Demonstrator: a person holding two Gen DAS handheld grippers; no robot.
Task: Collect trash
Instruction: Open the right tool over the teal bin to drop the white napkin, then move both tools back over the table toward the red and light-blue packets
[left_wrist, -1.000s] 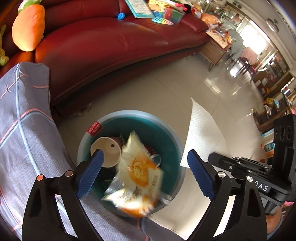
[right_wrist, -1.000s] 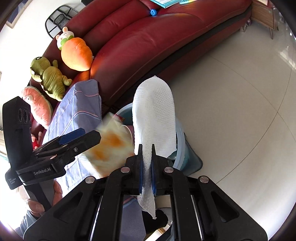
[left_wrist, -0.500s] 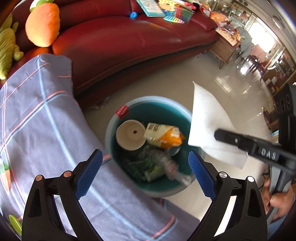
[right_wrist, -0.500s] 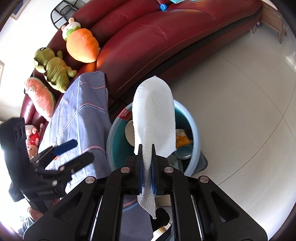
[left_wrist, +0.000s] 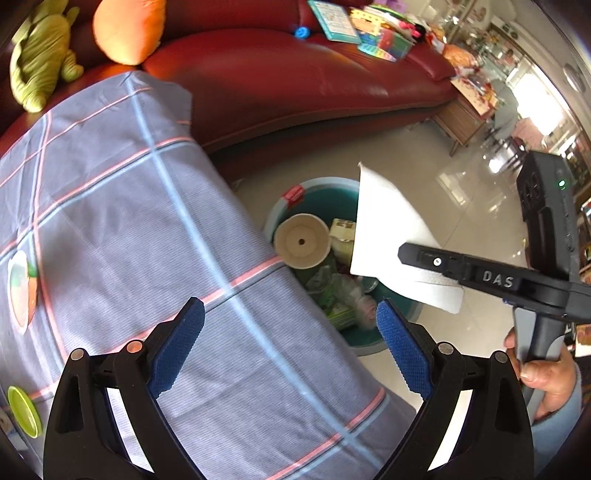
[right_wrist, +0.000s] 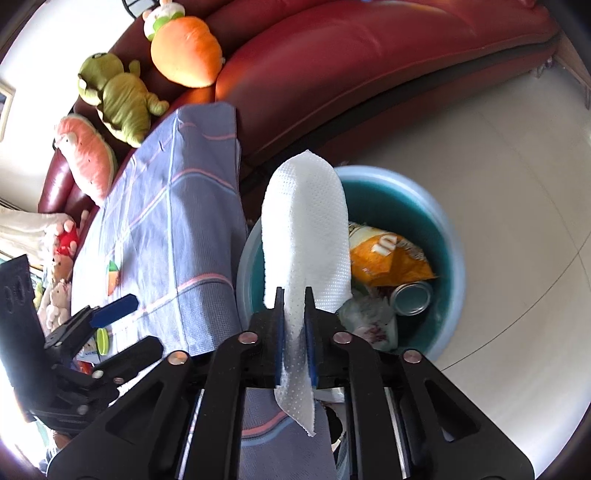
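Note:
A blue-rimmed teal trash bin (left_wrist: 317, 181) (right_wrist: 369, 170) stands on the floor beside the table. It holds a paper cup (left_wrist: 301, 242), an orange snack bag (right_wrist: 388, 258), a can (right_wrist: 412, 297) and crumpled wrappers. My right gripper (right_wrist: 294, 295) (left_wrist: 402, 254) hangs over the bin. Its jaws are opening, and a white paper towel (right_wrist: 306, 221) (left_wrist: 384, 229) still stands upright between the pads. My left gripper (left_wrist: 289, 306) (right_wrist: 147, 323) is open and holds nothing, above the table's edge next to the bin.
A grey-blue checked tablecloth (left_wrist: 129, 221) covers the table left of the bin, with a green lid (left_wrist: 22, 410) near its corner. A red sofa (left_wrist: 295, 74) with plush toys (right_wrist: 118, 92) curves behind. Tiled floor (right_wrist: 517, 184) lies to the right. A hand (left_wrist: 543, 373) grips the right tool.
The snack bag dropped from the left gripper into the bin. The left gripper then drew back over the table. The right gripper carried the towel over the bin, and its pads parted slightly.

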